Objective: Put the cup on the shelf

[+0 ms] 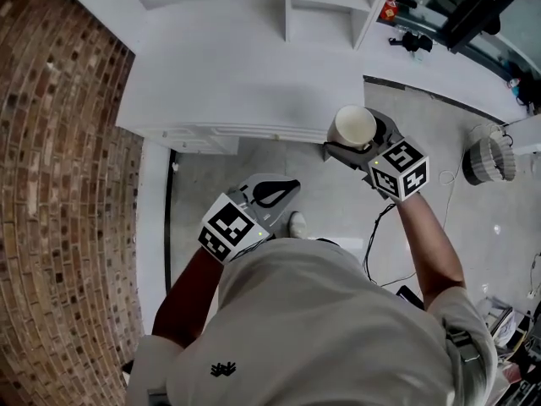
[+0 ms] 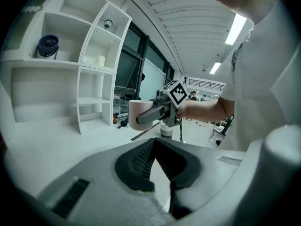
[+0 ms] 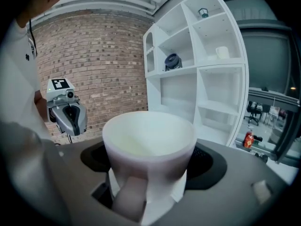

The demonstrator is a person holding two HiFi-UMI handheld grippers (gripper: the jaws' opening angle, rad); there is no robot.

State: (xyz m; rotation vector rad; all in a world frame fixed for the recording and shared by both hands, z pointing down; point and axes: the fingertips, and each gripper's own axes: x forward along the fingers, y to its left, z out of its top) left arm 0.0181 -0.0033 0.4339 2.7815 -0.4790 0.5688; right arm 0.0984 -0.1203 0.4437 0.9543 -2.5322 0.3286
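Note:
A pale cup [image 1: 353,125] [image 3: 148,140] stands upright between the jaws of my right gripper [image 1: 357,140] [image 3: 149,173], which is shut on its lower body; its handle faces the camera in the right gripper view. In the left gripper view the cup [image 2: 140,113] and right gripper [image 2: 157,111] hang in front of the white shelf unit [image 2: 89,69] [image 3: 202,79] [image 1: 330,7]. My left gripper [image 1: 283,191] [image 2: 155,142] [image 3: 70,117] is lower and to the left, near the person's body. Its jaws are shut with nothing between them.
A dark blue pot [image 2: 48,47] [image 3: 172,61] and a small white cup [image 2: 100,60] [image 3: 222,52] occupy upper shelf compartments. A white counter [image 1: 237,74] lies below the shelves. A brick wall [image 1: 59,184] stands at left. A wicker basket [image 1: 490,159] and a cable [image 1: 380,227] are on the floor.

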